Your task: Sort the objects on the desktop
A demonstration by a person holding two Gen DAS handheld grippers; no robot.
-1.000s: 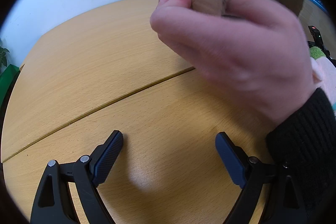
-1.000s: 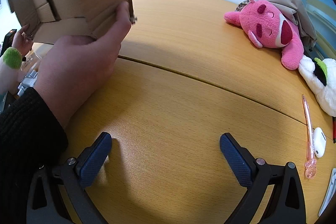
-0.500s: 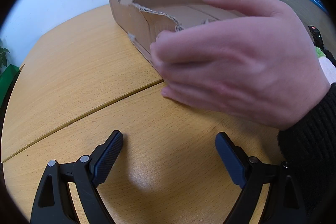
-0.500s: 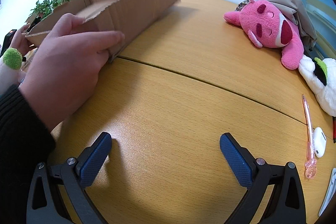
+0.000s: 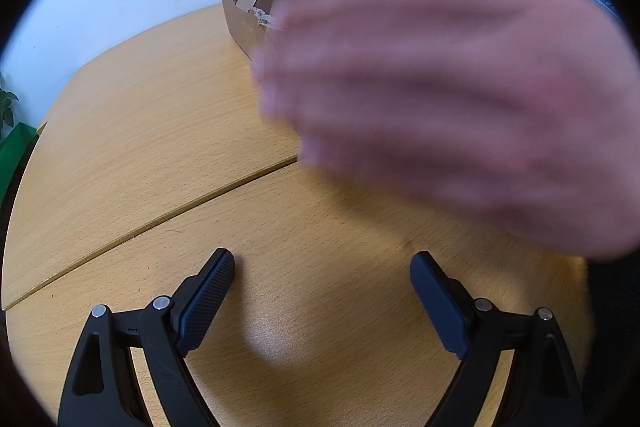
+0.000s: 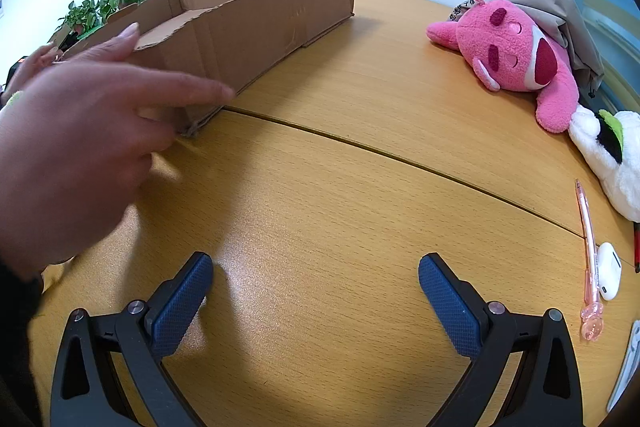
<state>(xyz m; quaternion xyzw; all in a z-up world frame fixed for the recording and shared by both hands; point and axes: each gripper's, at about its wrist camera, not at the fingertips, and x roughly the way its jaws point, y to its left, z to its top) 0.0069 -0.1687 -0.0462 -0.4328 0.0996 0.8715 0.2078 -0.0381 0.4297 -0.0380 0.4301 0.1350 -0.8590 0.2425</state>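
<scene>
Cardboard box [image 6: 256,27] sits on the wooden table [image 6: 340,211], open side up, its near wall torn and ragged — well ahead of both tools. A bare hand [image 6: 80,147] reaches at its near corner, fingers against the cardboard; in the left view this hand [image 5: 440,99] is blurred. Left gripper [image 5: 322,295] and right gripper [image 6: 316,297] both rest low over the tabletop, jaws spread wide with nothing between them. At the right edge lie a pink plush toy [image 6: 516,55], a white plush toy [image 6: 612,155], a pink pen [image 6: 586,247] and a white earbud case [image 6: 608,277] — the pen just beside the case.
</scene>
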